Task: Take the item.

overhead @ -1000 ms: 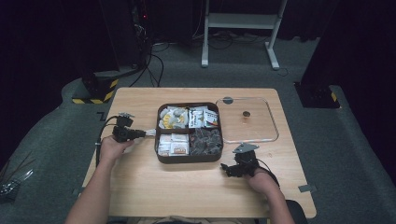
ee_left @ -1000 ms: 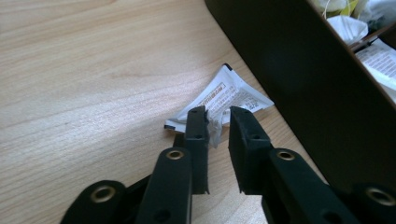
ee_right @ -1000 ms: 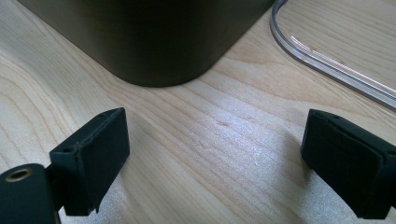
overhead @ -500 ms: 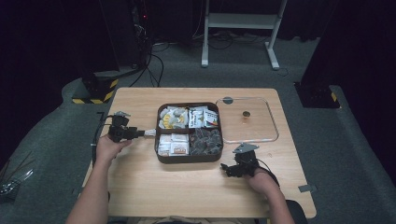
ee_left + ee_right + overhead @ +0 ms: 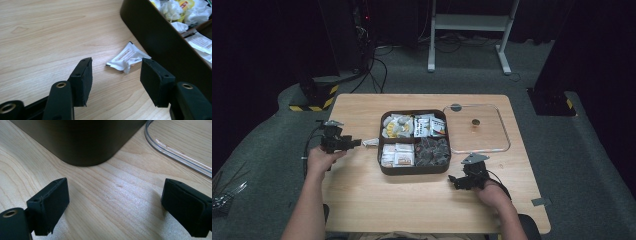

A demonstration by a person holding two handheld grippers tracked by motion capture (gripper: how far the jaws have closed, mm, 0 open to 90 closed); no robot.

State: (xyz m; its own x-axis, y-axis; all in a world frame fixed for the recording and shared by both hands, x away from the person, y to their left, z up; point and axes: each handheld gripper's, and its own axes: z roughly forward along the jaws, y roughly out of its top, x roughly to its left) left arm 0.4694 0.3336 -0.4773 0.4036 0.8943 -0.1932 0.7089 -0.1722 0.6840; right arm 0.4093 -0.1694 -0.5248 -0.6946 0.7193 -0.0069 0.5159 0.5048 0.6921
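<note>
Wooden table (image 5: 362, 200), left hand-held gripper (image 5: 115, 77) just opened, packet (image 5: 128, 58) released

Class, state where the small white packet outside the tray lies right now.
In the high view the white packet lies flat on the table, just left of the dark tray. The left gripper is beside it with jaws open, not touching.

We note one small white sachet (image 5: 128, 58) with reddish print, crumpled and torn at one end, lying flat on the wooden table (image 5: 45, 37). It sits just beside the outer wall of the dark compartment tray (image 5: 160, 42), on its left side in the high view (image 5: 371, 142), touching nothing we can make out.
</note>
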